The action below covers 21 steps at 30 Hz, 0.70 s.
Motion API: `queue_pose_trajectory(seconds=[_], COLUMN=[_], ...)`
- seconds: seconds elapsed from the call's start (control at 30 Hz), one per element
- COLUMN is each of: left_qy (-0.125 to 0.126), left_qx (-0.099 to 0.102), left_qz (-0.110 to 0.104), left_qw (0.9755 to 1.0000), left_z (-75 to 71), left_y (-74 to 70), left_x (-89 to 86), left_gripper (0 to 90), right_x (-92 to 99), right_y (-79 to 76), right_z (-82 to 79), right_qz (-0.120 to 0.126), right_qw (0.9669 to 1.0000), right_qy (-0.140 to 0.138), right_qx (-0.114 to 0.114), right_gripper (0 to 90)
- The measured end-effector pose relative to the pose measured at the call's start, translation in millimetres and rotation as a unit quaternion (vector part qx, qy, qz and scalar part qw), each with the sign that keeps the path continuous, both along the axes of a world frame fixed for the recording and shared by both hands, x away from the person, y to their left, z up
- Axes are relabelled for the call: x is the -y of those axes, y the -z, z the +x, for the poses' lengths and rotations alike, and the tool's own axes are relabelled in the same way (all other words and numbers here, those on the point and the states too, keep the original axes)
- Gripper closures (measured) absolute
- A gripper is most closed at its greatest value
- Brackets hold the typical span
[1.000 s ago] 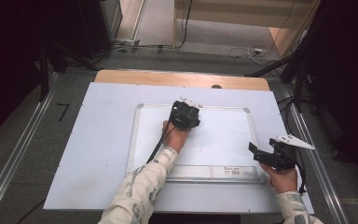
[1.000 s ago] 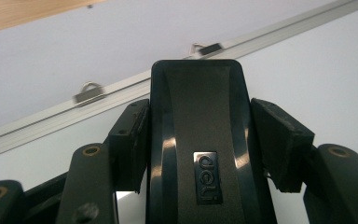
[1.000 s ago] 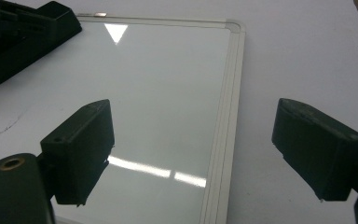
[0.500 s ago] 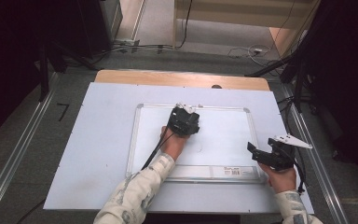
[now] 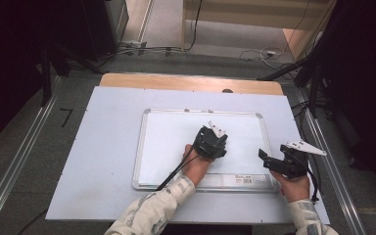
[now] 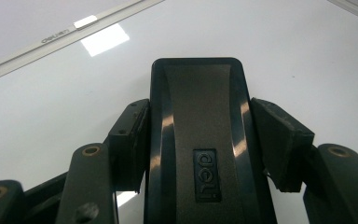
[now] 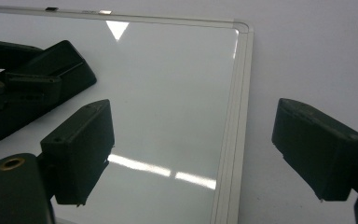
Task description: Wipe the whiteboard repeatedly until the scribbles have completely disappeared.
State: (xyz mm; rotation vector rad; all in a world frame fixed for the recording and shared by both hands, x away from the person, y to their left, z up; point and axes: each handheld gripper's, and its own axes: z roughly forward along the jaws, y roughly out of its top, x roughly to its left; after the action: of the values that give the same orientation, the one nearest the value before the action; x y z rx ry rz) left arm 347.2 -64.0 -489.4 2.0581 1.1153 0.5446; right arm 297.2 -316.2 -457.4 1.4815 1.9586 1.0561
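- The left gripper [image 5: 214,138] is clenched on a black eraser [image 6: 198,140], its pads pressing both long sides, and the eraser lies flat on the whiteboard [image 5: 166,142] directly beneath the jaws.
- To wipe well, I would keep the eraser flat and pressed evenly and sweep in overlapping passes.
- The right gripper [image 7: 205,154] hangs released, its jaws straddling the board's edge; it could steady the frame from there.

Pale table [image 5: 103,161], grey floor [image 5: 24,142]
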Motion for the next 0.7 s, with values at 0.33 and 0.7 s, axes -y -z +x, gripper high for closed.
queue_pose_trajectory(seconds=[0.33, 0.7], left_qy=[0.006, -0.047], left_qx=[0.004, -0.003], left_qz=[-0.007, -0.003], left_qw=[0.9999, 0.9989], left_z=[10.7, 38.6], left_y=[1.6, -0.2], left_x=[2.8, -38.1], left_gripper=[41.5, 41.4], right_x=[0.3, 3.6], right_y=[-0.3, 0.0], right_z=[-0.7, -2.3], right_qz=[-0.001, 0.0], right_qw=[1.0, 1.0], right_qy=[-0.001, 0.004], right_qx=[0.002, 0.0], right_gripper=[11.5, 11.5])
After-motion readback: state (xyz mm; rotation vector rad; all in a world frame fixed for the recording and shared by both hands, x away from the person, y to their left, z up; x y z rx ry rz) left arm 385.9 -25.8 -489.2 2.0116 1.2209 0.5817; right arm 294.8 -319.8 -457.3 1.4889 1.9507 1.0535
